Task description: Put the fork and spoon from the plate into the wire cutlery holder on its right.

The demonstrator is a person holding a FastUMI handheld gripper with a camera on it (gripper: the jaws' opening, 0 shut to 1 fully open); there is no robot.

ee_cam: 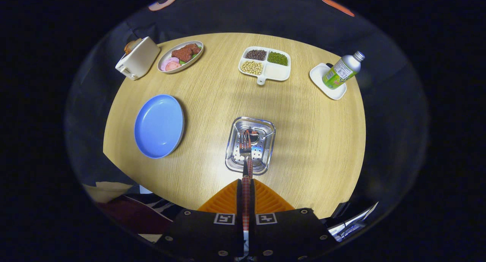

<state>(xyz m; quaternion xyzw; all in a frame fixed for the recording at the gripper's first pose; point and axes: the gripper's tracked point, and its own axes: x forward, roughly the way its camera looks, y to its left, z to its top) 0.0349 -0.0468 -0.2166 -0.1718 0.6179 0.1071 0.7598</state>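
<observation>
At the far left of the counter (212, 102) a toaster (137, 58) stands with bread in its slot, and just beside it lies an oval dish of food (180, 56); both sit well back, likely to leave the near part free for the work. Nearer and still left is the blue plate (159, 125), bare on top, so neither piece of cutlery is left there.

In the middle, just ahead of the fingers, sits the wire cutlery holder (251, 145), to the plate's right. The spoon (253, 136) lies inside it already. The fork (246, 147) is over the holder with its tines pointing away, its checked handle running back between the fingers. The hand-held gripper (246, 190) is closed narrow on that handle, both fingers pressing it, which keeps the fork lined up along the fingers for lowering in. I cannot tell whether the tines touch the holder yet.

Beyond are a divided tray of beans (265, 64) and, to the right, a bottle (343, 70) on a white tray (327, 81), well apart.
</observation>
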